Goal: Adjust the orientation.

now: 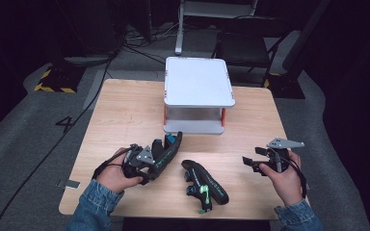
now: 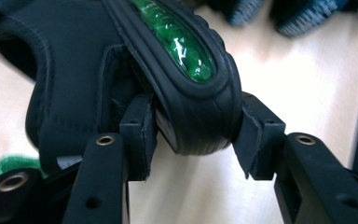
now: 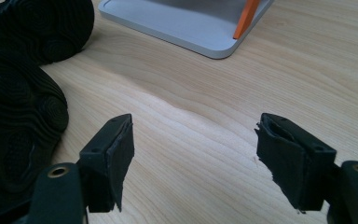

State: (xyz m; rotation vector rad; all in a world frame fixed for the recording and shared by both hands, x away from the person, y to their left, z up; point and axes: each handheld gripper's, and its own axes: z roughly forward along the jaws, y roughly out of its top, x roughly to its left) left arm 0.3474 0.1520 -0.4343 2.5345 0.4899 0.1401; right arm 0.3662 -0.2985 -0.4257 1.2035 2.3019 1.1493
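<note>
— What do we note at the table's (image 1: 125,110) far edge?
— A white two-tier rack (image 1: 199,82) with orange posts. Beyond it we see a dark folding chair (image 1: 243,45).

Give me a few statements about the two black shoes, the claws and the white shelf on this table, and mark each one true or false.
1. The left claw grips a black shoe by its heel. True.
2. The second shoe stands on top of the white shelf. False: it lies on its side on the wooden table, between the two hands.
3. The right claw is open with nothing between its pads. True.
4. The shelf's top is loaded with boxes. False: its top is bare.
</note>
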